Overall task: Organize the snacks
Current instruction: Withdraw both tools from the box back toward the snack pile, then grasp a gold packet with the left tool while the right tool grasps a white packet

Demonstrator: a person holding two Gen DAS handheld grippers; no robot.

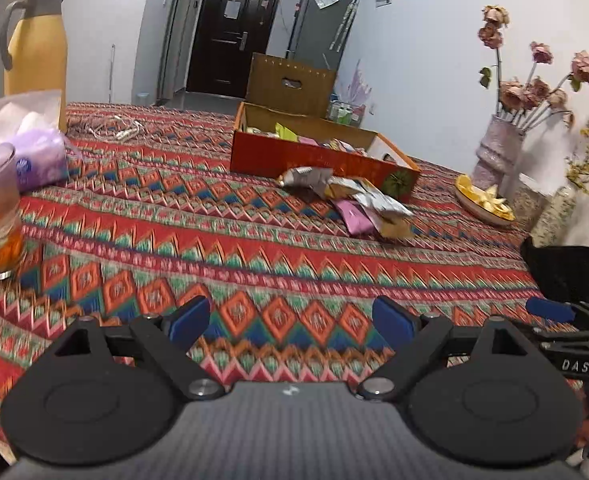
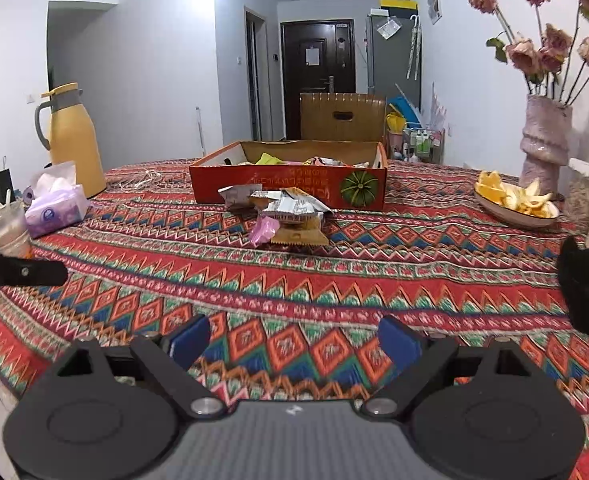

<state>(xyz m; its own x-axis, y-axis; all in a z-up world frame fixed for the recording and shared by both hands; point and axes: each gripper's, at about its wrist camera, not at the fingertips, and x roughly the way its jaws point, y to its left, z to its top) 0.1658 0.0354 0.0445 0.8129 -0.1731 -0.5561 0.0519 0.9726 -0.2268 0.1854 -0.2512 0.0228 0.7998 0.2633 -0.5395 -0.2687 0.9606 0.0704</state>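
Right wrist view: at lower centre the right tool (image 2: pixel 294 344) tilts down over the patterned worktop (image 2: pixel 374 280), jaws wide apart and empty; the snack packets (image 2: pixel 290 212) lie mid-frame, touching the orange box (image 2: pixel 286 186); left wrist view: the left tool (image 1: pixel 292 322) also gapes empty, the packets (image 1: pixel 354 196) right of centre.

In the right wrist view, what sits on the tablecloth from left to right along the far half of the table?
Plastic cup → purple tissue pack → yellow thermos jug → orange cardboard box with the loose snack packets in front of it → plate of orange peels → pink vase of dried roses.
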